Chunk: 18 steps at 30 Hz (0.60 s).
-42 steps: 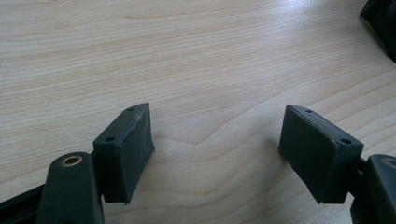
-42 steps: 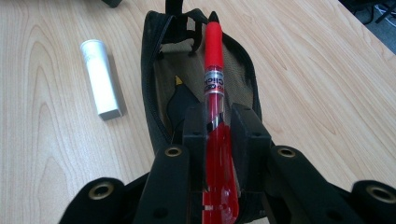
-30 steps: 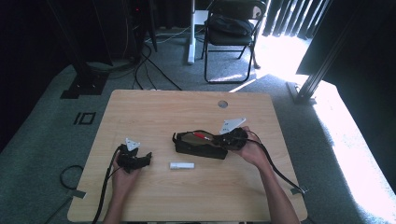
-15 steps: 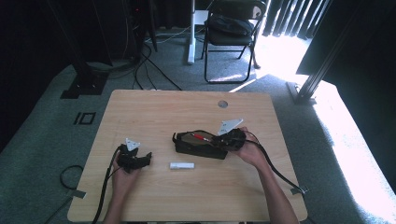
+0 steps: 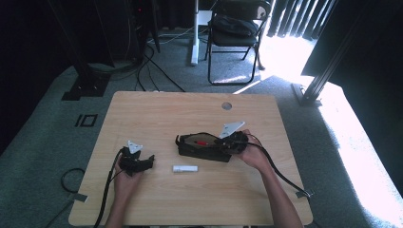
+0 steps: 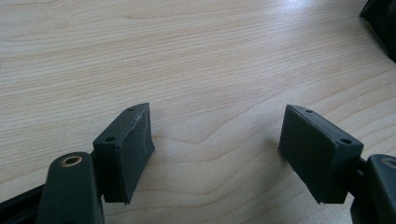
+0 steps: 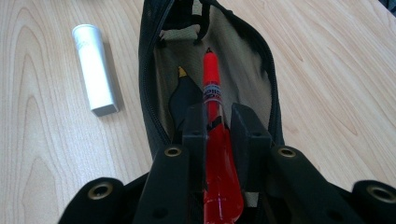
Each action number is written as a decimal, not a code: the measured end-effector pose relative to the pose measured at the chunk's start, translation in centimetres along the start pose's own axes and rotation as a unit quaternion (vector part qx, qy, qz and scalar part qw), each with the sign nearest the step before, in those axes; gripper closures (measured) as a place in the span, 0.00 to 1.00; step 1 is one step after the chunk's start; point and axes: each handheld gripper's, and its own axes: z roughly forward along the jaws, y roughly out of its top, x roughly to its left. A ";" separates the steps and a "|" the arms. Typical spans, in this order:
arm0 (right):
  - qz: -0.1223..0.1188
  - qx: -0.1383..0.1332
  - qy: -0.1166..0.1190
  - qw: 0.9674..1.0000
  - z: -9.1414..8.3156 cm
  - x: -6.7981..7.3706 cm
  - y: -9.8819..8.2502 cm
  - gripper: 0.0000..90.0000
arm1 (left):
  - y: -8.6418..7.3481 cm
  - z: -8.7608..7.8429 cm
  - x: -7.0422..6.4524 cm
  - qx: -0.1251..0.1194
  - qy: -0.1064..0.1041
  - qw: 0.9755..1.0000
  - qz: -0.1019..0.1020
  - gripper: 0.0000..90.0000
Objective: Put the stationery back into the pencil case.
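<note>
Right now the right gripper (image 7: pixel 217 128) has its jaws clamped on a red pen (image 7: pixel 215 140), pads pressing both sides of the barrel, the pen's capped tip pointing to 12 o'clock in the right gripper view and sitting inside the open mouth of a black pouch (image 7: pixel 154 93). Pouch lining is tan, zipper undone along both edges, and a dark pen with a yellow tip (image 7: pixel 183 91) lies in there at about 10 o'clock from the pads. White tube (image 7: pixel 93 70) lies flat on the table (image 7: pixel 327 70) just outside the pouch, at 10 o'clock from the gripper, not touching the pouch as far as I can tell. From the high view: pouch (image 5: pixel 202 147) sits near table centre, right gripper (image 5: pixel 233 141) at its 3 o'clock end with the person's right hand (image 5: pixel 254 154) behind it; red pen (image 5: pixel 201 142) shows as a small red streak in the opening. White tube (image 5: pixel 185 168) is at 7 o'clock from the pouch, close by. Left gripper (image 5: pixel 137 163) is well apart, at 9 o'clock from the tube, held by the left hand (image 5: pixel 124 178) low over the wood. Left gripper view: left gripper (image 6: pixel 215 154) jaws wide, nothing between them, bare table (image 6: pixel 187 56) beneath, a dark corner of the pouch (image 6: pixel 380 21) at 2 o'clock.
</note>
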 end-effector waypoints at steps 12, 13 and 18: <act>0.001 -0.004 -0.003 1.000 0.1 0.0 0.2 0.83 | 0.0 0.0 0.0 0.000 0.000 1.000 0.000 0.29; 0.004 -0.006 -0.003 1.000 0.0 -0.1 0.2 0.83 | 0.0 0.0 0.0 0.000 0.000 1.000 -0.001 0.29; 0.003 -0.009 -0.006 1.000 -0.2 -0.1 0.3 0.81 | 0.0 0.0 0.0 0.000 0.000 1.000 -0.001 0.29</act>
